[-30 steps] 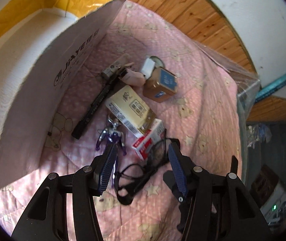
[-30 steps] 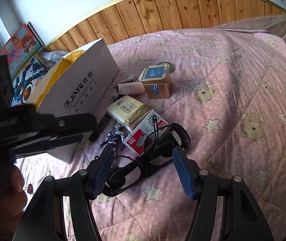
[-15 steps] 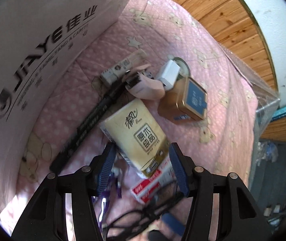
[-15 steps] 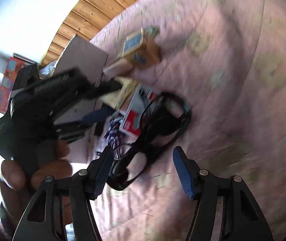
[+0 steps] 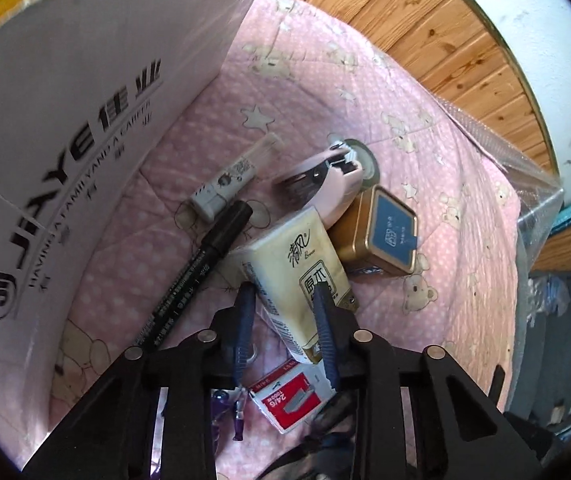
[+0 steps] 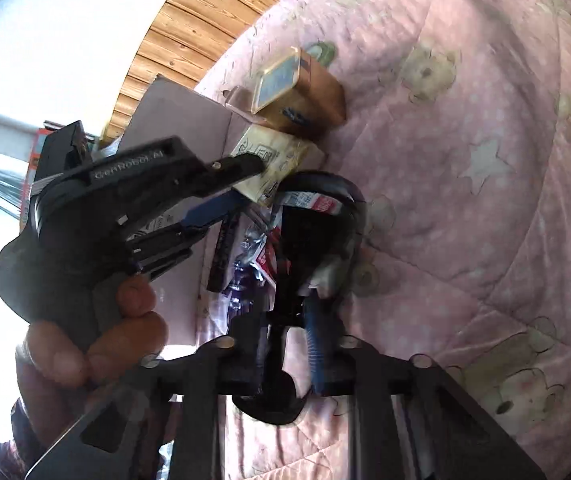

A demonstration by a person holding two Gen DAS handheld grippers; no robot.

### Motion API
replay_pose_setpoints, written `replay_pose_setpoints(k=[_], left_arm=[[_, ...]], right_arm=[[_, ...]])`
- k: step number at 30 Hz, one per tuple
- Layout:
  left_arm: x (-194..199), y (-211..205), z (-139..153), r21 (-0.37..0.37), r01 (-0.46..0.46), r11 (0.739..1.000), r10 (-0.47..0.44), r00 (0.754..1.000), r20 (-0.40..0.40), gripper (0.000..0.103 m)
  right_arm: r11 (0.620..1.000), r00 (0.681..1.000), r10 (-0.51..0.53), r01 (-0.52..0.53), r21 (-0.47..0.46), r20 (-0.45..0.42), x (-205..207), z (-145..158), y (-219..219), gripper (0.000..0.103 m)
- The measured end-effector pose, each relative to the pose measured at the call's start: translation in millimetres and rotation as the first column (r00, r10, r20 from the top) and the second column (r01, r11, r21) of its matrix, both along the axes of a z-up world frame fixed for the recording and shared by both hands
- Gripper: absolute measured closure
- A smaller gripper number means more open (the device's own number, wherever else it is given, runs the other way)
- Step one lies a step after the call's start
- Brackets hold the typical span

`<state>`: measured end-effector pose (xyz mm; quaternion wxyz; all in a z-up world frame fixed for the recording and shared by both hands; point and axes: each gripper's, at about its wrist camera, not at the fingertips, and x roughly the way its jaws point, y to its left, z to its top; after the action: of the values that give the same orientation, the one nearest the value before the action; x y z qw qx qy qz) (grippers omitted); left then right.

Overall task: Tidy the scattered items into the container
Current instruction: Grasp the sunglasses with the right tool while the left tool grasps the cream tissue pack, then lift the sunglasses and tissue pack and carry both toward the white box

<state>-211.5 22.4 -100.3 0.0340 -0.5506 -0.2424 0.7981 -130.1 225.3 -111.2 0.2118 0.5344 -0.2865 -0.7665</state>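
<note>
Two grippers, each closing on a separate item. Left gripper (image 5: 283, 300): jaws narrowing astride the tissue pack (image 5: 297, 276), both pads against its sides; pack's long axis runs away from the claw, straight along the fingers, so the grip is across the short width. Right gripper (image 6: 285, 320): jaws nearly together, closing on the frame of the glasses (image 6: 317, 232), whose lenses lie just ahead of the fingertips.

Loose on the pink quilt (image 5: 445, 184), one each:
- marker (image 5: 197, 272), left of the pack, roughly parallel
- tin (image 5: 381, 236), right, touching the pack
- staple box (image 5: 289, 400), under the pack's near end
- pink clip (image 5: 321, 184)
- white stick (image 5: 233, 180)
- purple figure (image 5: 233, 412), mostly hidden

One box (image 5: 65, 120), open cardboard, at the left; left hand judged nearer.
</note>
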Motion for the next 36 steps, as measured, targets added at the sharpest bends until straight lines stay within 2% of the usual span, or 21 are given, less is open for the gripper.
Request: replay_pose_setpoints(k=[7,9,10,12,15,19,21,22,23,25,27,29,32,34,35,36], left_arm=[[-6,27,14,-0.092,0.092,0.991,-0.098,0.993,-0.061,0.073],[-8,35,17,-0.117,0.113,0.987,-0.122,0.990,-0.075,0.063],[-10,39,17,-0.123,0.122,0.985,-0.132,0.989,-0.073,0.061],[-16,41,14,-0.133,0.120,0.984,-0.129,0.990,-0.060,0.055],[-28,39,2,-0.119,0.105,0.987,-0.107,0.994,-0.011,0.053],[-39,27,-11,-0.041,0.062,0.997,-0.060,0.997,0.040,0.046],[-45,29,-11,-0.046,0.055,0.997,-0.052,0.997,0.050,0.045],[-46,31,-10,-0.054,0.054,0.997,-0.051,0.997,0.056,0.045],[-48,34,-10,-0.062,0.054,0.997,-0.050,0.997,0.066,0.042],[-52,43,-12,-0.099,0.075,0.992,-0.066,0.994,0.092,0.037],[-60,54,-15,-0.161,0.132,0.978,-0.111,0.985,0.130,0.031],[-66,67,-16,-0.233,0.208,0.950,-0.171,0.971,0.169,0.026],[-70,81,-19,-0.295,0.309,0.904,-0.266,0.948,0.175,0.027],[-66,83,-18,-0.328,0.349,0.878,-0.313,0.936,0.159,0.033],[-63,81,-17,-0.343,0.361,0.868,-0.329,0.933,0.148,0.041],[-60,77,-16,-0.333,0.364,0.870,-0.337,0.932,0.135,0.048]], right_arm=[[0.998,1.000,-0.017,0.017,0.060,0.002,4,4,11,0.084],[0.996,1.000,-0.013,0.014,0.092,-0.009,5,9,11,0.082],[0.995,1.000,-0.009,0.009,0.102,-0.008,5,10,10,0.077],[0.994,1.000,-0.014,0.014,0.111,0.003,4,9,12,0.069],[0.993,1.000,-0.003,0.003,0.117,-0.004,4,11,10,0.069],[0.990,1.000,0.005,-0.003,0.140,-0.011,4,17,8,0.068],[0.986,1.000,0.015,-0.012,0.167,-0.019,5,22,6,0.066],[0.981,1.000,0.017,-0.012,0.194,-0.024,6,25,5,0.055],[0.978,0.999,0.016,-0.010,0.209,-0.031,8,27,5,0.050],[0.977,0.999,0.022,-0.015,0.211,-0.029,8,29,4,0.048],[0.978,1.000,0.005,-0.002,0.207,-0.014,6,28,5,0.048],[0.980,1.000,0.003,-0.002,0.201,-0.008,3,28,5,0.048],[0.980,1.000,0.031,-0.030,0.198,-0.005,3,32,0,0.046],[0.978,0.999,0.053,-0.052,0.203,-0.001,4,34,-5,0.044],[0.975,0.998,0.064,-0.062,0.212,-0.002,5,34,-8,0.044],[0.971,0.997,0.074,-0.071,0.228,-0.007,5,35,-11,0.044]])
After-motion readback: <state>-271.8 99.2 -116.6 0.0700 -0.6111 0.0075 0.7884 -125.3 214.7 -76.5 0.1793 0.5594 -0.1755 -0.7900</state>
